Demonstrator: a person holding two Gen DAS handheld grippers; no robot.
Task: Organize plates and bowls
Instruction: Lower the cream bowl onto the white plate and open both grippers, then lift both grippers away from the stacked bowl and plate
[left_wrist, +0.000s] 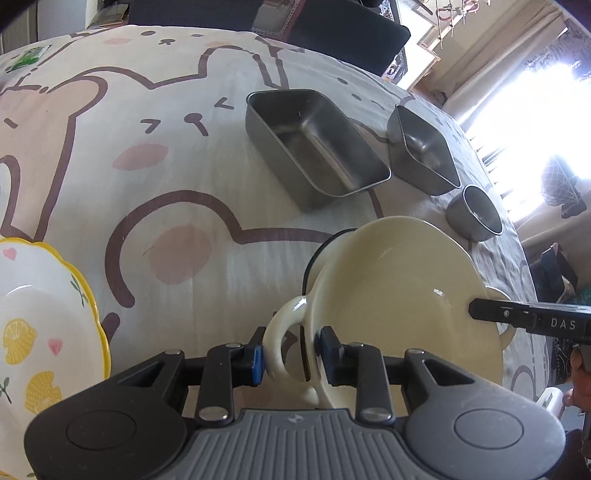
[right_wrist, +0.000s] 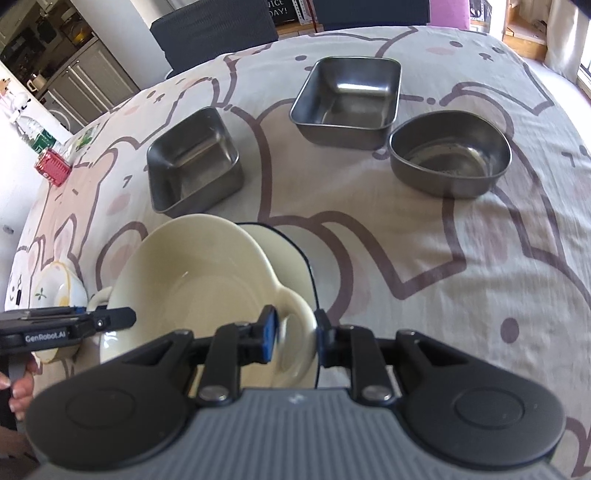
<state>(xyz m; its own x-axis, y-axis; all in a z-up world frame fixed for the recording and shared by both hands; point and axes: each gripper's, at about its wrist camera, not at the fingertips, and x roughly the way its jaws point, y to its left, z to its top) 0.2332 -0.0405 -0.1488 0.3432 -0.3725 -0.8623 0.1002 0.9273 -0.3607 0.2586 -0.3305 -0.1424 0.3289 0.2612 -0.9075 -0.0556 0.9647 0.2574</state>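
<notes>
Two grippers are on one cream bowl, one at each of its loop handles. The left gripper (left_wrist: 291, 354) pinches the near handle between its blue-padded fingers, and in the right wrist view the same tool comes in from the left edge at the bowl's far handle (right_wrist: 98, 323). The right gripper (right_wrist: 295, 332) clamps the opposite handle, its fingers closed on the ceramic; from the left wrist camera its black finger (left_wrist: 491, 312) lies across the rim on the far side. The cream bowl (left_wrist: 399, 295) (right_wrist: 207, 288) sits tilted over a second cream dish with a dark rim (right_wrist: 291, 258), which peeks out from behind it (left_wrist: 325, 243). Whether the bowl rests on that dish or hangs above it, I can't tell. Beyond, three steel containers stand apart on the cartoon-print tablecloth (right_wrist: 461, 277): a square tin (right_wrist: 194, 158), a rectangular tin (right_wrist: 347, 99) and a rounded steel bowl (right_wrist: 450, 155). Off to the left edge, a scalloped plate with yellow trim and lemon prints (left_wrist: 44, 332) sits near the table's side, well apart from the steel pieces.
</notes>
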